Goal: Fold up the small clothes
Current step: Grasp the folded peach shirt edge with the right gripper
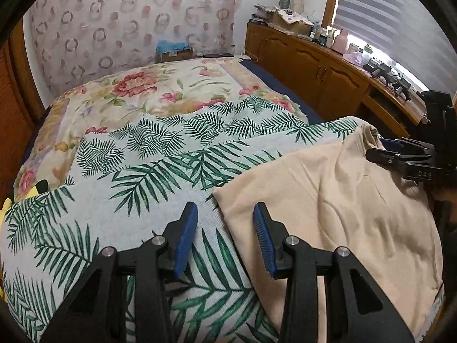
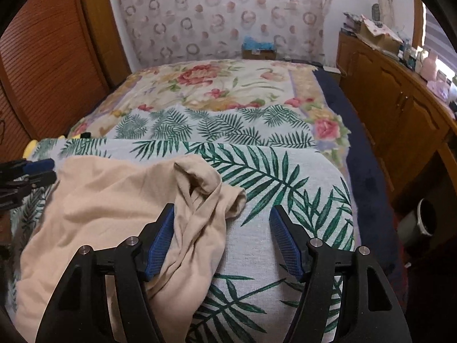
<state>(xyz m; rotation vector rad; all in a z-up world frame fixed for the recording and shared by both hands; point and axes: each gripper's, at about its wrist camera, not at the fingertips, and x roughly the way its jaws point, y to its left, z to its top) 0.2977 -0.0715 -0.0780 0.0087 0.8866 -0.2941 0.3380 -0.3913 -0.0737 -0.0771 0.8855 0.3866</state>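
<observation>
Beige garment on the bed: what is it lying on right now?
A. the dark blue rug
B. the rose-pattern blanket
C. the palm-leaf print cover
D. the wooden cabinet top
C: the beige garment lies crumpled on the palm-leaf print cover, while the rose-pattern blanket is farther up the bed, clear of it.

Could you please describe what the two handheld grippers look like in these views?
Both the left gripper and the right gripper have matte black angular frames with triangular cut-outs and round silver pivot pins. Each of the jaws carries a blue ribbed pad. Seen from the left wrist view, the right gripper's side bears small pale lettering. No cables or sleeves show.
</observation>
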